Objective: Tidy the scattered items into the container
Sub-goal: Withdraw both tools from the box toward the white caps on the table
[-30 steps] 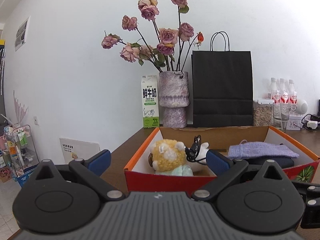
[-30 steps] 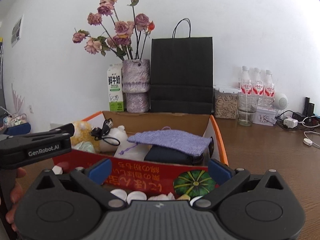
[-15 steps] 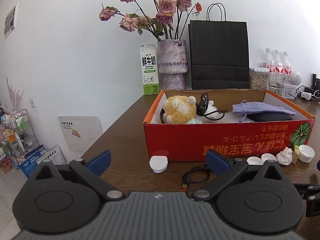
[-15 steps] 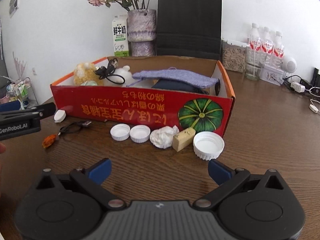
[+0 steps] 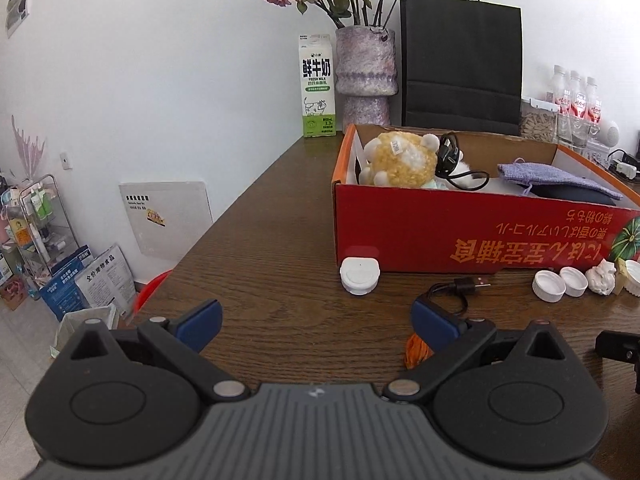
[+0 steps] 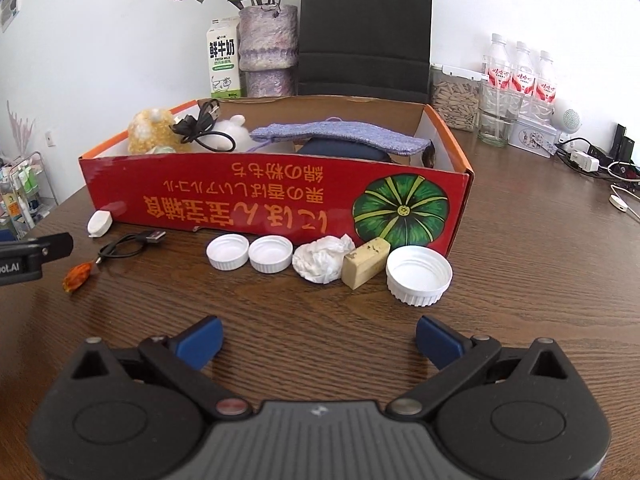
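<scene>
The red cardboard box [image 6: 276,200] sits on the table [image 6: 540,280], holding a yellow plush [image 6: 150,130], black cable [image 6: 200,124] and purple pouch [image 6: 340,136]. Bottle caps [image 6: 418,274] lie just before it. Left gripper [image 5: 316,320] and right gripper [image 6: 318,340] gape wide, empty.

My left wrist camera sits low over the table's [image 5: 280,216] left end, looking forward and rightward at the red box's [image 5: 440,232] near-left corner — close range. My right wrist camera faces the box's [image 6: 256,200] long front wall square on, slightly farther back and higher. Both views share the box, the black cable [image 5: 456,286] [image 6: 128,242] and the white caps [image 5: 549,286] [image 6: 227,252].
</scene>
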Demonstrator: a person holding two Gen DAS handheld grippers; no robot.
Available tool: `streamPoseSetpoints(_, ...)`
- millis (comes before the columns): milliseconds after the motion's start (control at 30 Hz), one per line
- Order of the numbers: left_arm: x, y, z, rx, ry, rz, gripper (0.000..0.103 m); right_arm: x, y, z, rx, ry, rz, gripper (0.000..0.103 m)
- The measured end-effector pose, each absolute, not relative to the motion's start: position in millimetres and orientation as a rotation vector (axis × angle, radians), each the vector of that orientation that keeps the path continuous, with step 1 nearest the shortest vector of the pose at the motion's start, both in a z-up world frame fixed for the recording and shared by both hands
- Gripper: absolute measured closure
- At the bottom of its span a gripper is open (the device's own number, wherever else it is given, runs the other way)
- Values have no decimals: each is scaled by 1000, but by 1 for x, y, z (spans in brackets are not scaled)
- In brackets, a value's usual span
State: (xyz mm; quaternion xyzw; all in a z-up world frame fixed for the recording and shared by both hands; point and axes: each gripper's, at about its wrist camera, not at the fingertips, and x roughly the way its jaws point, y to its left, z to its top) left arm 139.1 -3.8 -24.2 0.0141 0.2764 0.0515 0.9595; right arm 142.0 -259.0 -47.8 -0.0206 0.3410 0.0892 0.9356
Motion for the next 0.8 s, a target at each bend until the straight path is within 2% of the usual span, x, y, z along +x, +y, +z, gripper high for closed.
streamPoseSetpoints(533, 173, -35, -28, 49, 634, -32, 0, 146, -292, -44, 47, 667, 126, 1)
streamPoseSetpoints(733, 179, -40, -33, 58, 651, -17, 0, 157, -316, -41, 24, 648, 56, 4)
streamPoseSetpoints(800, 181, -38, -34, 48, 659, -16, 1, 163, -320, -42, 19, 652, 53, 10)
